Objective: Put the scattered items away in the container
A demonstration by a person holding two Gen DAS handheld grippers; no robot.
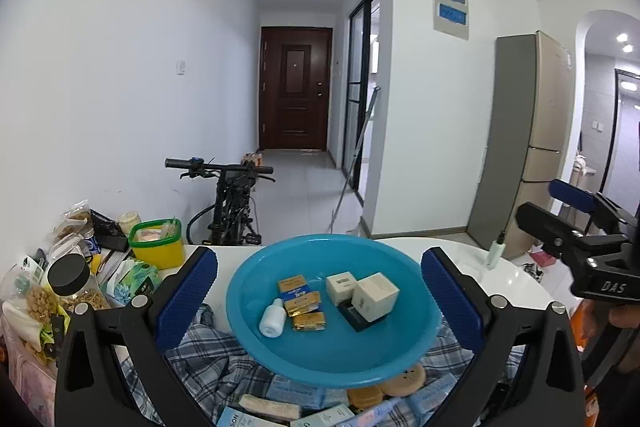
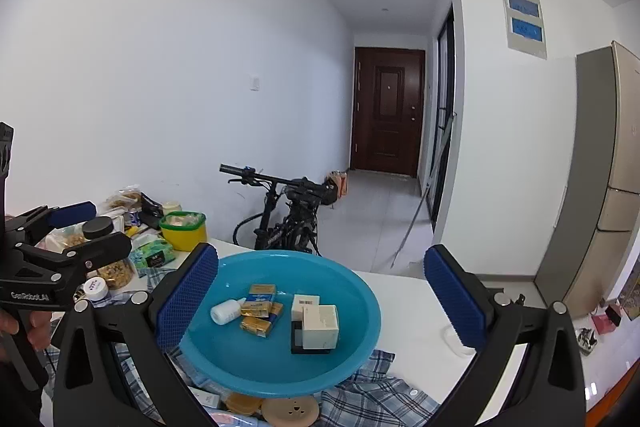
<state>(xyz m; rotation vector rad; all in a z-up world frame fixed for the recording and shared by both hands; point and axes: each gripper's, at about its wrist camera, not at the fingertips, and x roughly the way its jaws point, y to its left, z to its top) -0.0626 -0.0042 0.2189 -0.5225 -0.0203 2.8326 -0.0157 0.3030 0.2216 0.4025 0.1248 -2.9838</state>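
Observation:
A blue basin [image 1: 360, 355] rests on a plaid cloth [image 1: 208, 347] on the white table. In it lie a small white bottle [image 1: 273, 317], gold and blue packets [image 1: 302, 301], two white boxes [image 1: 374, 297] and a black box [image 1: 356, 319]. Below its near rim lie a beige round case [image 1: 402, 381], an amber disc [image 1: 364, 397] and pale blue boxes [image 1: 296, 393]. My left gripper [image 1: 320, 259] hangs open before the basin, holding nothing. My right gripper [image 2: 320, 255] is open too, its blue pads [image 2: 192, 295] framing the basin [image 2: 248, 359].
Left of the basin crowd a yellow tub with green lid [image 1: 158, 247], a black-lidded jar [image 1: 72, 283], a tissue pack [image 1: 134, 277] and snack bags. A small bottle [image 1: 495, 253] stands at the far right table edge. A bicycle [image 1: 230, 203] and fridge [image 1: 524, 143] stand behind.

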